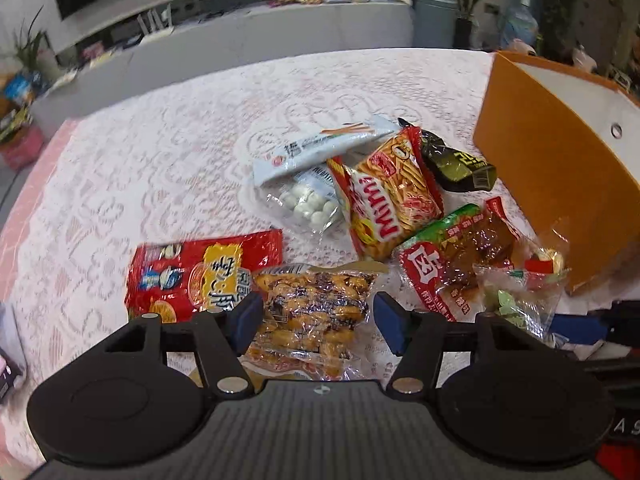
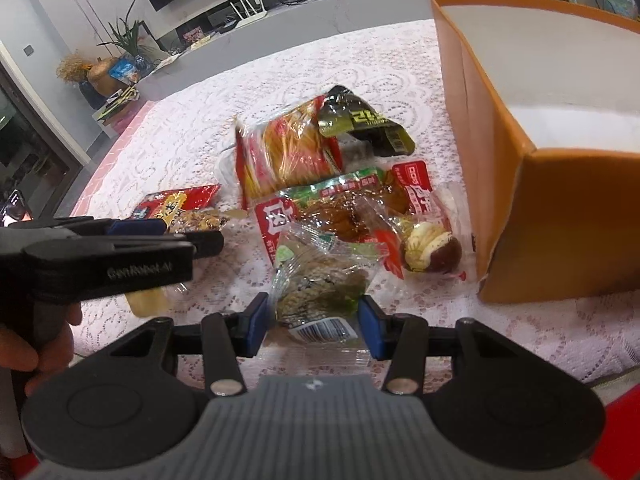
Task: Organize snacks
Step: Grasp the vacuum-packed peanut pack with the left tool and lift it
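The left tool [image 1: 316, 320] straddles a clear packet of brown twisted snacks [image 1: 316, 312], its pads apart and not yet pressing. The right tool [image 2: 312, 326] sits around a clear packet with a green-brown snack [image 2: 320, 288]; its pads look close against the wrapper, but a firm clamp I cannot tell. Both packets lie on the lace-covered surface [image 1: 160, 152] among other snack packs, beside an open orange box [image 2: 560, 208]. This looks like the pick-up step; next, each tool likely needs to pinch firmly, lift, and carry toward the box.
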Demonstrator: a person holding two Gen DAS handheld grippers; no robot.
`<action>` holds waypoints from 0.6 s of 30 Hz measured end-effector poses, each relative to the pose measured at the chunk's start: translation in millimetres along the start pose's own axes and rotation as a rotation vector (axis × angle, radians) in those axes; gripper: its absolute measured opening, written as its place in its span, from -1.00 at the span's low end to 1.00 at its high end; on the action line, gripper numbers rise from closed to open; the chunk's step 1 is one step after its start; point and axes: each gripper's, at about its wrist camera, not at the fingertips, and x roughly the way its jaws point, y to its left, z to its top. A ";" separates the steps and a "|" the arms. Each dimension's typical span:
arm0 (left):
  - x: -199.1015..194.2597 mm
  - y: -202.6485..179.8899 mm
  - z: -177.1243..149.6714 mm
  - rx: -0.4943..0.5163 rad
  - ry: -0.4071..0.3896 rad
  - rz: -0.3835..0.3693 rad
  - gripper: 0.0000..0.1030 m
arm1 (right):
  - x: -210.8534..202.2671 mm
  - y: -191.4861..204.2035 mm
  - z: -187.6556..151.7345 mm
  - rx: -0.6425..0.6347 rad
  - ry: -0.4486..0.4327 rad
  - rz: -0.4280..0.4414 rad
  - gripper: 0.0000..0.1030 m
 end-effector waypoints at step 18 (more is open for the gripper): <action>-21.2 12.7 -5.7 0.104 0.040 -0.072 0.67 | -4.2 -0.9 5.6 0.008 -0.023 -0.003 -0.09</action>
